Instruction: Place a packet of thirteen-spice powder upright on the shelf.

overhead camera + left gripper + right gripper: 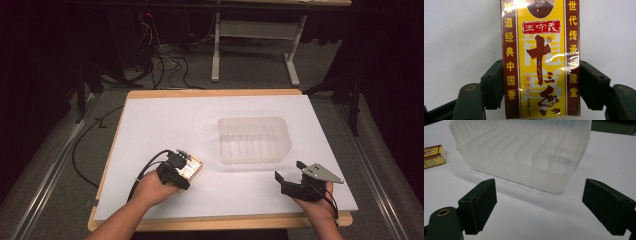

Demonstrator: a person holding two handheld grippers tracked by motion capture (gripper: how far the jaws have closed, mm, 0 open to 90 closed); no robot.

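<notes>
The left claw (182, 170) is clamped on the spice box (541, 60), a slim yellow and maroon carton wrapped in glossy film; in the left gripper view its two black jaws press flat against the long maroon sides, low on the carton, so the printed face is turned up toward the camera and most of the length juts out ahead. Gripping across the narrow width looks like the sensible choice, since the jaws can span it and the box cannot swivel between them. Taking the clear plastic bin (254, 140) as the landmark, the spice box (191, 169) lies just off the bin's near left corner, low over the white sheet (165, 125) that covers the desk (210, 93); whether it is resting on the sheet or lifted a little I cannot tell.

The right claw (289, 181) is spread wide and grasps nothing; it sits off the bin's near right corner, and in the right gripper view its jaws frame the bin's (524, 152) end wall, with the ribbed floor visible inside. My guess is that it waits there to steady the bin, which is light and might slide; the bin has nothing in it, so the work looks barely begun, with the box likely headed over the near rim.
</notes>
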